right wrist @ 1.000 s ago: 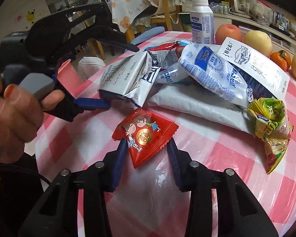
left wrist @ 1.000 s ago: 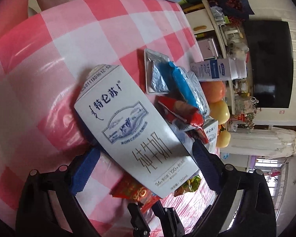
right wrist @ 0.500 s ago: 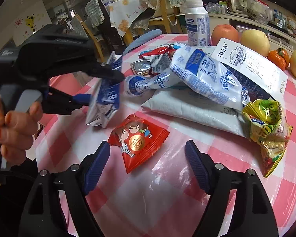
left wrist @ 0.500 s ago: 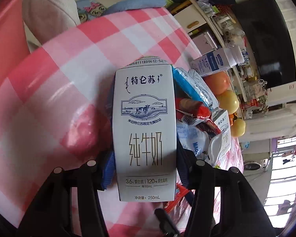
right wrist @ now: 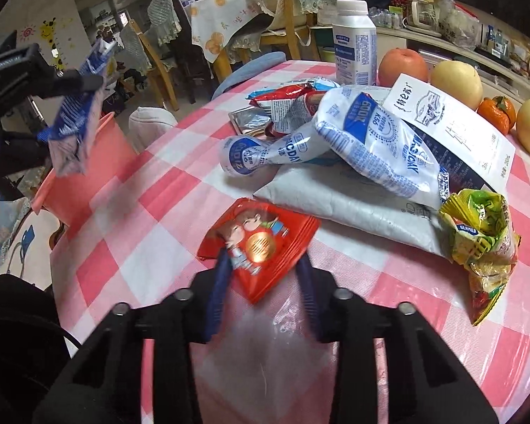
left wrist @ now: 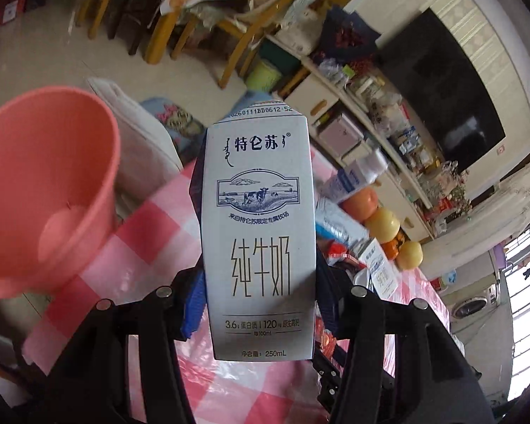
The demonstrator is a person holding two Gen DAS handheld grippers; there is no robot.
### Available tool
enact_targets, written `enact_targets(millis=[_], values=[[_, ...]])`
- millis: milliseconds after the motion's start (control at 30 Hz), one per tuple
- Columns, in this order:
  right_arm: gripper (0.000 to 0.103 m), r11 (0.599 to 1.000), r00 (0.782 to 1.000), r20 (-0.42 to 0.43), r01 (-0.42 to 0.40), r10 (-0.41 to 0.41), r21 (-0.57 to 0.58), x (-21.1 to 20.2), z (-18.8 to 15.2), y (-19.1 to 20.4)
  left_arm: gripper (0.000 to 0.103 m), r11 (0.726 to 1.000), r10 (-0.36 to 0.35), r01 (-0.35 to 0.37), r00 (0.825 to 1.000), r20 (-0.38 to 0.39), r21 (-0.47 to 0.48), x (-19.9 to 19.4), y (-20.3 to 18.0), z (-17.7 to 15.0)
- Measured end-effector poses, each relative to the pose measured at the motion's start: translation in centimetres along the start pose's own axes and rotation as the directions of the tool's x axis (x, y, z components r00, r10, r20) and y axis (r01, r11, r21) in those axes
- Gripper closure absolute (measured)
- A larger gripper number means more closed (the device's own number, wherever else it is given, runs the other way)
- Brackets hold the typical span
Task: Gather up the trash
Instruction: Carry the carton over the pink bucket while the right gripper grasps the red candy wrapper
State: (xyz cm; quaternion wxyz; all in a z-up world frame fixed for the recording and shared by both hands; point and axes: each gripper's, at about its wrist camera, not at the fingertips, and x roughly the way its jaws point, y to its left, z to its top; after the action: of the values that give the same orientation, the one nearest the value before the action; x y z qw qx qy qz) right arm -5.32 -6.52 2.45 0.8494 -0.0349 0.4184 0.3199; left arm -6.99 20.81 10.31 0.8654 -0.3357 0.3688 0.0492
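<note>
**Carton held off the counter, red packet being pinched**

Left wrist view: the left hand-held gripper (left wrist: pixel 258 304) is clenched on a flattened milk carton (left wrist: pixel 259 233), which is gripped by its lower half between the blue pads and stands upright ahead of the fingers, clear of the counter (left wrist: pixel 152 233). A pink bin (left wrist: pixel 46 183) is seen to the left of the gripper and below counter level, its mouth open and its bottom bare. Beyond the carton, to the right, a bottle (left wrist: pixel 357 176) and some fruit (left wrist: pixel 381 222) are seen at the far edge of the counter. The step in hand is judged to be the carrying of the carton to the bin. For the next move, the carton would have to be swung left until it hangs over the bin's mouth, and only then let go.

Right wrist view: the right hand-held gripper (right wrist: pixel 261 268) is being closed on a red packet (right wrist: pixel 258 243), whose near corner lies between the pads; the foil is already creased where it is pressed. The packet rests on the counter just ahead of the fingers. Further ahead and to the right lie a blue-and-white bag (right wrist: pixel 364 145), a grey pouch (right wrist: pixel 342 208), a second carton (right wrist: pixel 452 123) and a yellow wrapper (right wrist: pixel 484 233), none yet collected. The left gripper with its carton is seen up at the left, above the bin's rim. Next, the packet would need lifting clear and carrying left to the bin; a thin foil corner may well slip, so a firm pinch is called for.
</note>
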Motion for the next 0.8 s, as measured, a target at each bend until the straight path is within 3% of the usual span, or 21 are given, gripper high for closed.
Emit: enact_targets(millis=[100,133,167,367,533,633,667,700,800], values=[[0.074,1.0,1.0,0.015,0.015,-0.015,-0.023,0.0,0.0,0.7,0.049,1.0,0.006,-0.006,0.999,0.044,0.006,-1.6,1.1,0.7],[0.08,1.0,1.0,0.021,0.016,-0.016,-0.026,0.0,0.0,0.8,0.049,1.0,0.011,-0.012,0.998,0.056,0.004,-2.0,1.5,0.8],[0.092,0.999,0.999,0.025,0.021,-0.02,-0.026,0.0,0.0,1.0,0.049,1.0,0.012,-0.012,0.998,0.064,-0.003,-2.2,1.9,0.9],[0.094,0.999,0.998,0.045,0.05,-0.049,-0.009,-0.5,-0.1,0.9,0.049,0.999,0.024,-0.022,0.996,0.082,-0.03,-3.1,4.4,1.6],[0.091,0.996,1.0,0.0,0.011,-0.011,0.084,0.1,-0.4,0.1,0.049,0.999,0.023,-0.019,0.995,0.093,-0.043,-3.2,5.4,2.3],[0.045,0.99,0.999,0.012,-0.043,0.042,0.134,0.2,-0.5,0.4,0.049,0.999,0.034,-0.031,0.993,0.115,-0.033,-3.5,5.3,2.6],[0.024,0.989,0.999,0.017,-0.032,0.03,0.142,0.2,-0.3,0.7,0.049,0.999,0.037,-0.034,0.992,0.122,-0.03,-3.6,5.4,2.7],[0.017,0.991,1.0,0.023,-0.008,0.005,0.135,0.2,-0.1,1.3,0.049,0.999,0.038,-0.035,0.991,0.128,-0.026,-3.8,5.4,2.8],[0.017,0.994,0.998,0.02,0.056,-0.058,0.089,0.9,0.9,3.1,0.049,0.999,0.042,-0.04,0.99,0.137,-0.014,-4.0,5.6,3.1]])
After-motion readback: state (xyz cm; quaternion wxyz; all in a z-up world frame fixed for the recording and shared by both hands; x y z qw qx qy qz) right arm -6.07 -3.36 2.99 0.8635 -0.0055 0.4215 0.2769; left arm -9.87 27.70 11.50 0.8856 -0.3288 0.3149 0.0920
